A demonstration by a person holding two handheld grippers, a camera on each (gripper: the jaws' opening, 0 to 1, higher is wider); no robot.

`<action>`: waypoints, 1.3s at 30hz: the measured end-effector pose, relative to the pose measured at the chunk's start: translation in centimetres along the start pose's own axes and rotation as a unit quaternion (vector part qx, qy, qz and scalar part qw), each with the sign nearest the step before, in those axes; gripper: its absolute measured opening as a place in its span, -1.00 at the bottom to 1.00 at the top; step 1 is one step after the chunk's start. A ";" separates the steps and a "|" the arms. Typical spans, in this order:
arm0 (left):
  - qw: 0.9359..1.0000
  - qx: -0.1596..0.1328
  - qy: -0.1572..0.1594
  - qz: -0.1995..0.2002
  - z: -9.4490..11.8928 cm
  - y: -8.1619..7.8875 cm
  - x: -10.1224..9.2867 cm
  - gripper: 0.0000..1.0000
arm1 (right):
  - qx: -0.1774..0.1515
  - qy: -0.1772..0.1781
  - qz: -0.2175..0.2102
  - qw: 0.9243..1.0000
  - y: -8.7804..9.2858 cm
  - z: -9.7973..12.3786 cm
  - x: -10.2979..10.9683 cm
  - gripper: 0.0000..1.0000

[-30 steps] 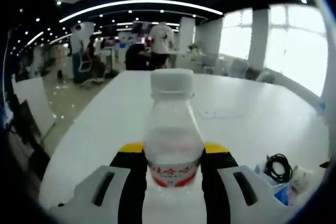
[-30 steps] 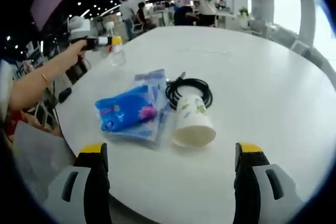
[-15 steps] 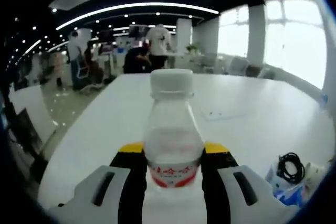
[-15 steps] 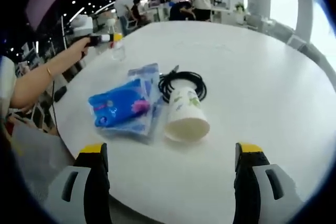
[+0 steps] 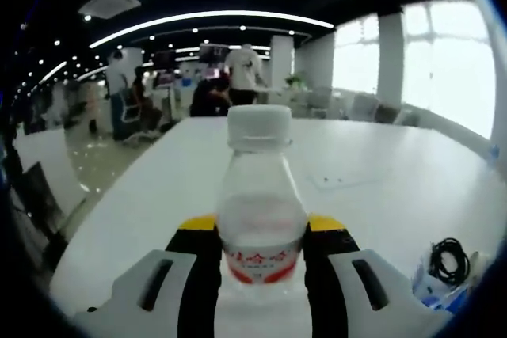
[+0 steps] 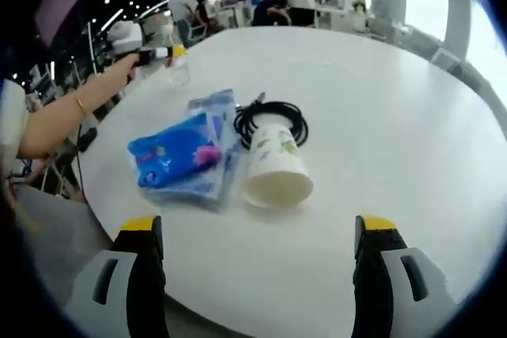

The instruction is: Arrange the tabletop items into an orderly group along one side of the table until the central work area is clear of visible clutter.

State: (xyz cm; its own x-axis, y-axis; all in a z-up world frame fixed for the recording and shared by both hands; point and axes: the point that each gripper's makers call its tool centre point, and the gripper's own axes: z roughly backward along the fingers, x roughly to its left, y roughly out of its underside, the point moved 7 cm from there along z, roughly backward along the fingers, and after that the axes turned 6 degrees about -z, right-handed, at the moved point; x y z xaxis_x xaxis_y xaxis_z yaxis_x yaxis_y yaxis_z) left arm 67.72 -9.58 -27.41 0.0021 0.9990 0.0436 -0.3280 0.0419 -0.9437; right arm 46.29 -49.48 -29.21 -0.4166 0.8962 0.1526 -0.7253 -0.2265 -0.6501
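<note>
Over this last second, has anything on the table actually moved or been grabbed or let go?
Nothing was grabbed or let go. The left tool stays shut on the water bottle, with only the background drifting as the hand carries it. The right tool stays open and empty; its view shifts slightly. The blue packet, black cable and tipped paper cup keep their arrangement on the white table.
</note>
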 end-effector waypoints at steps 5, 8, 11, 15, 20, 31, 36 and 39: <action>1.000 -0.001 0.004 -0.009 0.0 0.5 -0.4 -0.26 | 0.000 0.002 -0.001 1.000 0.1 0.1 -0.1 0.99; 1.000 -0.004 0.012 -0.010 -0.1 0.5 -0.6 -0.25 | 0.001 0.001 -0.001 1.000 0.1 0.0 0.0 0.99; 1.000 -0.005 0.007 -0.008 0.0 0.6 -0.7 -0.25 | 0.005 0.001 0.004 1.000 0.1 -0.1 0.1 0.99; 1.000 -0.008 0.010 -0.021 0.3 0.8 -1.0 -0.24 | 0.001 0.002 0.002 1.000 -0.1 0.0 0.0 0.99; 1.000 -0.011 0.006 -0.022 0.4 0.9 -1.0 -0.24 | 0.002 0.001 0.005 1.000 -0.1 0.0 0.1 0.99; 0.999 -0.016 -0.008 -0.027 0.5 1.2 -1.5 -0.23 | 0.004 0.002 0.008 1.000 0.0 0.0 0.1 0.99; 0.999 -0.018 -0.017 -0.024 0.4 1.2 -1.5 -0.23 | 0.006 0.002 0.012 1.000 0.0 0.0 0.1 0.99; 0.999 -0.019 -0.021 -0.025 0.4 1.1 -1.6 -0.23 | 0.007 0.003 0.013 1.000 0.0 0.0 0.1 0.99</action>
State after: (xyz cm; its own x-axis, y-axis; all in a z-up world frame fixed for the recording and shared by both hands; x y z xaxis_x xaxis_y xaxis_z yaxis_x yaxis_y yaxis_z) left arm 66.99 -11.10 -28.44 -0.0214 0.9944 0.1034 -0.2925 0.0927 -0.9518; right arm 46.24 -49.36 -29.20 -0.4328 0.8919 0.1310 -0.7219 -0.2559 -0.6430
